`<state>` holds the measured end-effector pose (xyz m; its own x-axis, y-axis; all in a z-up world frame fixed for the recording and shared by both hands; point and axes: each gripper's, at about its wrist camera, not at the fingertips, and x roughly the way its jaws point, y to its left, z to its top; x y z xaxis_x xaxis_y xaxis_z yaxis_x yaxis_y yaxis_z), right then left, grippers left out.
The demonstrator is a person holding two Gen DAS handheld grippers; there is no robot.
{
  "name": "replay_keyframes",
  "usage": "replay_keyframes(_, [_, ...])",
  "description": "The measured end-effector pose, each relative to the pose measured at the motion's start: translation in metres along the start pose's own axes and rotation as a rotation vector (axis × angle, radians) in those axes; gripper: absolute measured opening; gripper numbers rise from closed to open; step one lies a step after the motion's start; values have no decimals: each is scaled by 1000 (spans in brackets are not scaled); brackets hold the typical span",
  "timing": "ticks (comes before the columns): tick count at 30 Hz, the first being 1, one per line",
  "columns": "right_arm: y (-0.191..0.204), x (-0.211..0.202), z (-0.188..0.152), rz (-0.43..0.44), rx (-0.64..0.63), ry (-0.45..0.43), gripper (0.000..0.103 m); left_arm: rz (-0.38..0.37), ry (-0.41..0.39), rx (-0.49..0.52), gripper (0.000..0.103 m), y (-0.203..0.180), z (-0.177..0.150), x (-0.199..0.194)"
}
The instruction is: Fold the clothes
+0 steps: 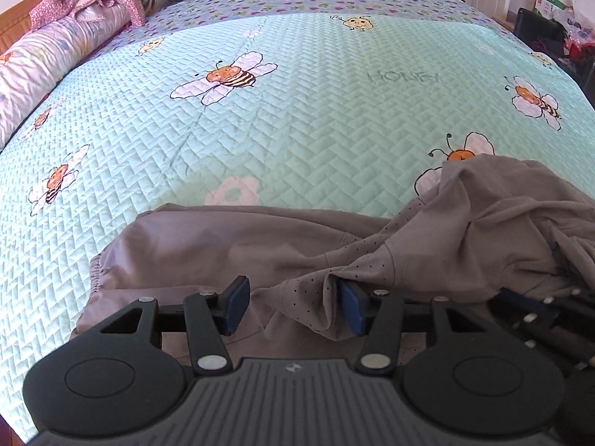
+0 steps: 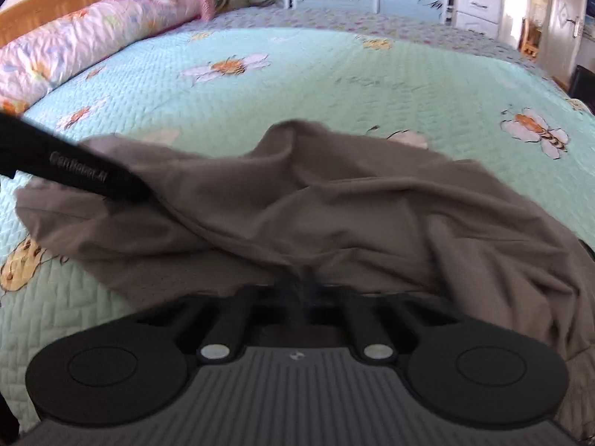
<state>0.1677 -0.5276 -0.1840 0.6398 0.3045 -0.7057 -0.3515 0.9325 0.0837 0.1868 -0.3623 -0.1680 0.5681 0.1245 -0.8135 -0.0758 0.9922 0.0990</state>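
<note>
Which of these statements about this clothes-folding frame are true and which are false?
1. The crumpled grey-brown fabric garment lies on a mint-green quilted bedspread with bee prints. True.
2. The left hand-held gripper is clamped shut with its blue pads together. False: its pads stand apart, with a fold of the garment between them.
3. The right hand-held gripper is shut at the garment's near edge. True.
4. The garment is already folded into a neat rectangle. False: it is bunched and wrinkled.
5. A rolled pink floral quilt lies along the far left of the bed. True.
</note>
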Motion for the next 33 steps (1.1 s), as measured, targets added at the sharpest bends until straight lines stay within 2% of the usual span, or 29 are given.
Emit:
replay_keyframes(1, [-7,-5,2,11,36,-23,1,-3,1,2,55,-1,0,1])
replay_keyframes(5, [-17,-25,7,-57,46,-96,0,-4,6,4,55,-3,0,5])
replay_keyframes(9, [-25,-22,4,-17,96,-10,4,-16,15,-3,55,0,0,7])
replay_keyframes(12, [-28,-27,5,37,178,-32,18,-27,23,-11,55,2,-1,9])
replay_keyframes(14, [-18,-26,9,36,148,-61,43,-35,29,-16,55,4,-1,10])
replay_keyframes(16, [-4,-18,17,29,89,-72,55,-42,33,-21,55,6,-1,11])
replay_keyframes(20, [17,13,29,59,3,-34,59,-52,42,-37,55,10,0,14])
replay_keyframes(22, [24,31,31,65,-34,1,55,-57,44,-40,55,12,0,14])
replay_keyframes(23, [25,38,32,65,-45,11,35,-58,45,-42,55,13,0,14])
replay_keyframes(24, [26,41,33,68,-46,10,22,-59,45,-43,55,13,1,15])
replay_keyframes(26, [23,40,37,58,-24,-19,3,-60,44,-46,55,14,1,15])
replay_keyframes(31, [6,27,48,-13,36,-105,2,-71,39,-38,58,12,2,14])
replay_keyframes(33, [-6,26,47,-62,76,-107,3,-92,44,-42,58,14,1,12])
